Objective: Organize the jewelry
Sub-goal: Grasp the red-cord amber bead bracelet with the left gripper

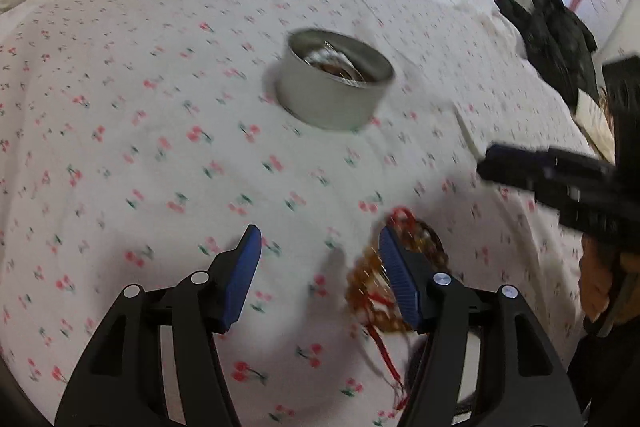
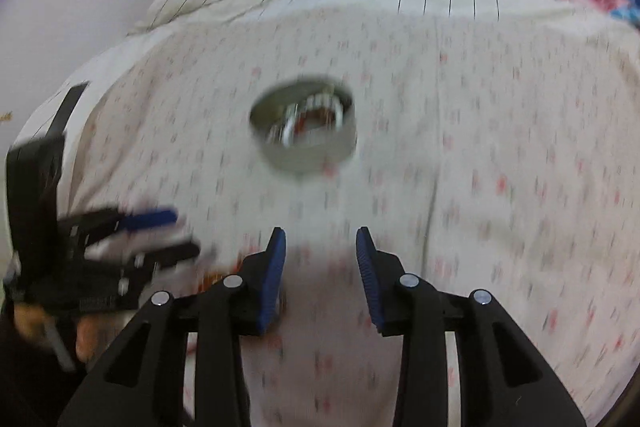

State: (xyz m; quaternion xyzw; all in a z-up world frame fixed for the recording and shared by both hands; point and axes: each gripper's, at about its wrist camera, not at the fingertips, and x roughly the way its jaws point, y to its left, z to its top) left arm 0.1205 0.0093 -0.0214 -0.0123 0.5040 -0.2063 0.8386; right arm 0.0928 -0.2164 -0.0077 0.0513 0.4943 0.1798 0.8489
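Amber beads on a red cord, the bracelet (image 1: 384,279), lie on the cherry-print bedsheet (image 1: 160,155) just beside the right finger of our left gripper (image 1: 320,251), partly hidden behind it. Its jaws are spread wide with nothing between them. Farther up the bed sits a round metal tin (image 1: 332,83) with silver jewelry (image 2: 316,119) inside, well apart from the beads. Our right gripper (image 2: 320,251) hovers with released jaws, empty. Black clothes (image 1: 556,35) lie at the bed's far edge.
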